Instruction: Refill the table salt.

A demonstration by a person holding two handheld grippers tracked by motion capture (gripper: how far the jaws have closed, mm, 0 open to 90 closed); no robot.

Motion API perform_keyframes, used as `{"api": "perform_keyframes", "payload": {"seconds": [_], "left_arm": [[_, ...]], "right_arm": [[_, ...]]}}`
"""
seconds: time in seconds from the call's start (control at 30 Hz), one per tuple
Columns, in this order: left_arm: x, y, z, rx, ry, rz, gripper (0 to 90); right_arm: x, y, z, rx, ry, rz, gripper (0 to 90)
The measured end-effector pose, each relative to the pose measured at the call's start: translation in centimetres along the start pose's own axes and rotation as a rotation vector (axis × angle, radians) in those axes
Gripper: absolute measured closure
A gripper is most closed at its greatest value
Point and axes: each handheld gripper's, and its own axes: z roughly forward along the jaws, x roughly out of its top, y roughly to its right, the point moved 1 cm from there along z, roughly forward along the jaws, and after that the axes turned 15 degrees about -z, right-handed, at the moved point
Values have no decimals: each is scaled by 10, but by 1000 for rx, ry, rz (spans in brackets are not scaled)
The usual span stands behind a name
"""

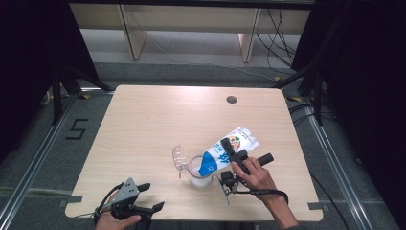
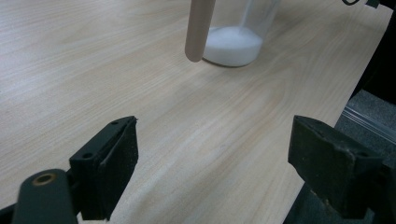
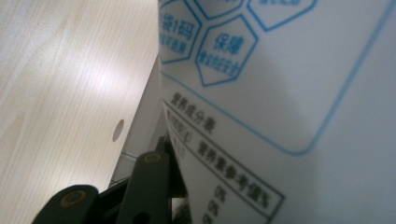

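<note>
Light wooden table [image 1: 143, 124] with cable hole [image 1: 231, 99], wooden shelving [image 1: 191, 21] behind, floor cables [image 1: 280, 33]

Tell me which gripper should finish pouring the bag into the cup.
Right. The right gripper already grips the tilted bag with its mouth at the cup. The left gripper sits apart near the table edge, jaws open.

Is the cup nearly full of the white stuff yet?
Not yet. Done: white powder covers the bottom of the clear cup. In hand: the right gripper holds the blue-and-white bag tilted, its low end over the cup's mouth. The left gripper waits open near the table edge. Left: most of the cup is unfilled.
</note>
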Motion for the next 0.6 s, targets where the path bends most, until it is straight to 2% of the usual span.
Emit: {"api": "perform_keyframes", "payload": {"seconds": [0.2,0.33,0.4,0.6], "left_arm": [[0,0,0,-5,-2,2,157],[0,-1,0,-3,-7,7,156],[0,-1,0,2,-4,6,157],[0,-1,0,2,-5,6,156]], "right_arm": [[-1,0,-1,10,-7,22,659],[-1,1,-1,3,-7,-1,664],[-1,0,0,7,-8,11,664],[0,0,0,8,-7,10,665]]}}
